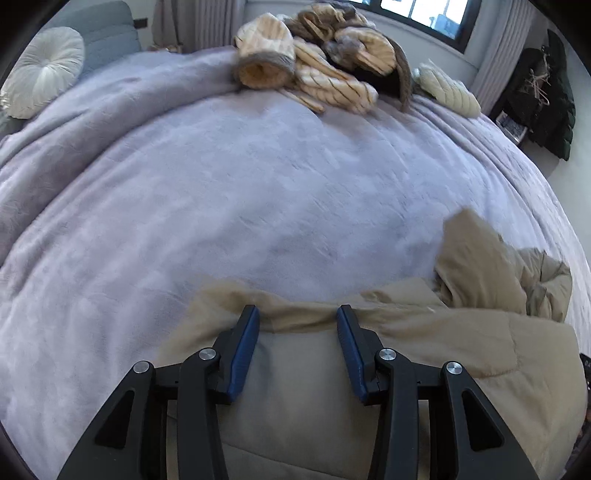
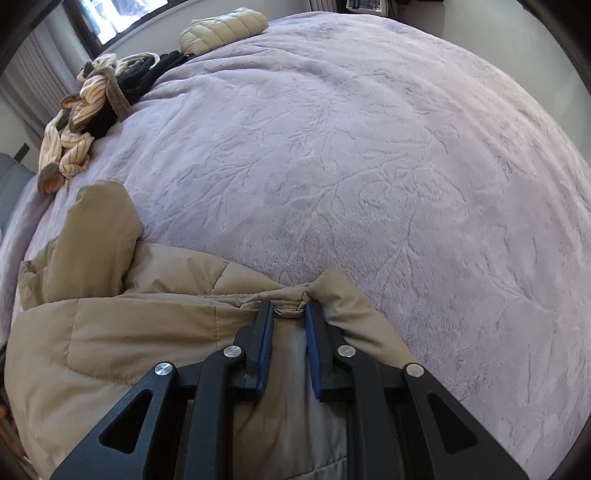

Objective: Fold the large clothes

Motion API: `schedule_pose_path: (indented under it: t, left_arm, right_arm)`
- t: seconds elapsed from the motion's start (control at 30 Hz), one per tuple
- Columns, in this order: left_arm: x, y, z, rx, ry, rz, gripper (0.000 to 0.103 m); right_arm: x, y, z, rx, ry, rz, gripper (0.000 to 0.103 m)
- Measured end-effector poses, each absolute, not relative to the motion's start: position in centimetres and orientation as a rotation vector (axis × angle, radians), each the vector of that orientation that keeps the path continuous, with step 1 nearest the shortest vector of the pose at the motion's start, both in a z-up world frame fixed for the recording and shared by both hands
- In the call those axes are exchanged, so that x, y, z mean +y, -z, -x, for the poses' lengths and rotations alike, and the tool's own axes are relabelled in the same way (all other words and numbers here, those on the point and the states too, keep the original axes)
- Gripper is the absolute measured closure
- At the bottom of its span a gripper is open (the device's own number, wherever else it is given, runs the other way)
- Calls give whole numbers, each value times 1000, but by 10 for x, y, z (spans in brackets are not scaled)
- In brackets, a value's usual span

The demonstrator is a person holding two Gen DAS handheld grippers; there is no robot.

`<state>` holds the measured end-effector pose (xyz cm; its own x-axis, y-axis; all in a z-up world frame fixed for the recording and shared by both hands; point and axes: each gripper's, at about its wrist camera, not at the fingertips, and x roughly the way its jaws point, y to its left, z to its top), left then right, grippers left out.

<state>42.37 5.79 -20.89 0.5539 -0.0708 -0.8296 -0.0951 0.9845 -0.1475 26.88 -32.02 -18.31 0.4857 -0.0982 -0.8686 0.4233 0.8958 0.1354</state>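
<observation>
A tan puffer jacket (image 1: 461, 332) lies at the near edge of a bed with a lilac blanket (image 1: 258, 177). My left gripper (image 1: 298, 314) has its fingers spread wide over the jacket's edge, open, with fabric lying between the blue pads. The same jacket (image 2: 129, 325) fills the lower left of the right wrist view. My right gripper (image 2: 290, 308) is nearly closed and pinches a bunched fold of the jacket's edge between its pads. A sleeve (image 2: 103, 229) sticks up toward the far side.
A heap of striped cream and brown knitwear (image 1: 317, 62) and dark clothes lies at the far edge of the bed; it also shows in the right wrist view (image 2: 92, 110). A folded cream puffer (image 2: 221, 31) lies beside it. A round white cushion (image 1: 44, 70) lies far left.
</observation>
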Motion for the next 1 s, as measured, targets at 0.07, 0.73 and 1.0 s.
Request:
schedule_pose_path:
  t: [0.07,0.73,1.0]
  left_arm:
    - [72,215,-429,1009,-78,181,57]
    - [101,159,-357,1043,-69,169,57]
    - [83,171,-301,1148,-44,141,57]
  right_arm:
    - [-320,182,-268,1018,327,-349,86]
    - [-293,121,-212,941,344,-365,81]
    - [-270,110,-161,951,274,-466,65]
